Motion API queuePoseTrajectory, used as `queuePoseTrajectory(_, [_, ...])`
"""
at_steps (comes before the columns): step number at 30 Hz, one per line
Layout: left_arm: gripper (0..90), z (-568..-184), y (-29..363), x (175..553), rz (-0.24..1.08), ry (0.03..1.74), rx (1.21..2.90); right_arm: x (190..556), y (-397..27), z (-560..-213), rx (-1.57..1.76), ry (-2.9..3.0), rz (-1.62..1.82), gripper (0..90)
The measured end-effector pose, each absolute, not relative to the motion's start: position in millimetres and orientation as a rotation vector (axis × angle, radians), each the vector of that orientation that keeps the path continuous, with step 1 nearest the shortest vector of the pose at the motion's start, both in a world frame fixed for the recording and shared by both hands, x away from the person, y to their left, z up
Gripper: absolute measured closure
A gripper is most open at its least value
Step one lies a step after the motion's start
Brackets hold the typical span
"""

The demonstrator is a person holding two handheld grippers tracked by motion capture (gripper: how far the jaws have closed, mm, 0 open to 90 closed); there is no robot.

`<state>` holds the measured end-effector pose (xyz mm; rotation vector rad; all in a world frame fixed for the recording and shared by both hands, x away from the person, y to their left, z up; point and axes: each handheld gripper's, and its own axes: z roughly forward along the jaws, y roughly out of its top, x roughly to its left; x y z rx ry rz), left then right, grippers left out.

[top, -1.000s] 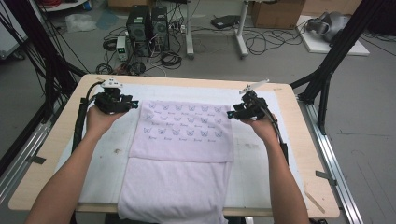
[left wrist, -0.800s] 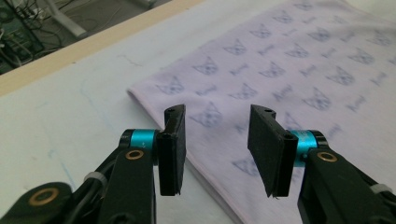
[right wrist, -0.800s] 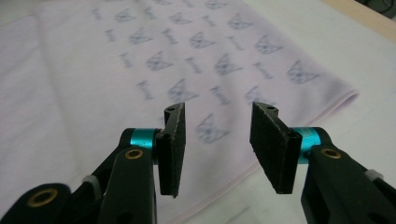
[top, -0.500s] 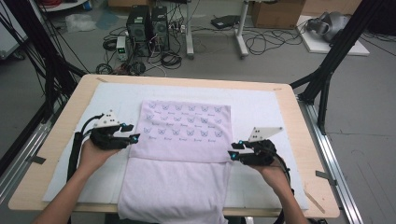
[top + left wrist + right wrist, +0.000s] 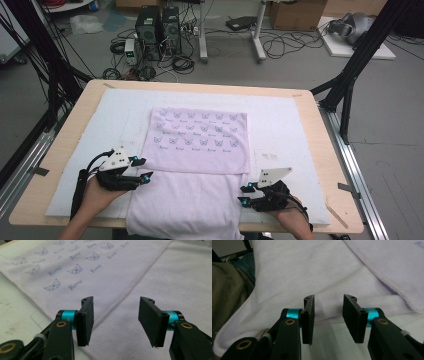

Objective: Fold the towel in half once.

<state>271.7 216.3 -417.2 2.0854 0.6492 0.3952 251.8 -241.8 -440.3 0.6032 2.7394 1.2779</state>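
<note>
The left claw (image 5: 142, 170) sits at about 8 o'clock on the desk (image 5: 320, 130), at the left edge of the lilac towel (image 5: 200, 150), and its jaws stand apart with nothing pressed between them; they have just been opening. In the left gripper view the left claw (image 5: 115, 315) hovers low over the towel (image 5: 160, 280), right above the stitched hem where the upper folded layer ends, with the cat-face print spreading away toward 11 o'clock.

The right claw (image 5: 243, 195) is at about 5 o'clock on the desk, just beside the towel's right edge, its jaws also apart and empty, having closed a little and then held. In the right gripper view the right claw (image 5: 328, 315) points at the towel's side edge (image 5: 294, 272), where the plain lower layer lies on the white mat (image 5: 332, 340); the fabric is close ahead of the pads, not between them.

The towel lies flat in the middle of the desk on the white mat (image 5: 100, 120), folded so that the printed half covers the far part and the plain half runs to 6 o'clock, drooping over the near desk edge.
</note>
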Motion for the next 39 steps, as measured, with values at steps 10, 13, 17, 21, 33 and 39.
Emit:
queuePoseTrajectory(10, [46.8, -425.8, 219.5, 269.6, 0.389, 0.650, 2.100, 255.8, -231.7, -438.0, 0.544, 2.814, 1.261, 88.1])
queuePoseTrajectory(13, [47.0, -425.4, 218.8, 269.1, 0.389, 0.645, 2.096, 258.1, -225.2, -426.7, 0.511, 2.807, 1.276, 88.1])
queuePoseTrajectory(17, [47.0, -423.6, 216.9, 268.0, 0.389, 0.628, 2.093, 266.7, -207.0, -420.5, 0.456, 2.826, 1.245, 88.0])
queuePoseTrajectory(21, [47.0, -423.3, 217.2, 266.4, 0.387, 0.620, 2.092, 276.6, -191.2, -426.7, 0.456, 2.852, 1.194, 87.6])
queuePoseTrajectory(33, [46.5, -424.5, 216.4, 265.1, 0.387, 0.610, 2.093, 254.3, -218.0, -425.6, 0.480, 2.770, 1.255, 76.5])
queuePoseTrajectory(39, [46.2, -425.1, 213.9, 265.0, 0.384, 0.605, 2.097, 233.2, -239.7, -425.8, 0.492, 2.735, 1.271, 76.1])
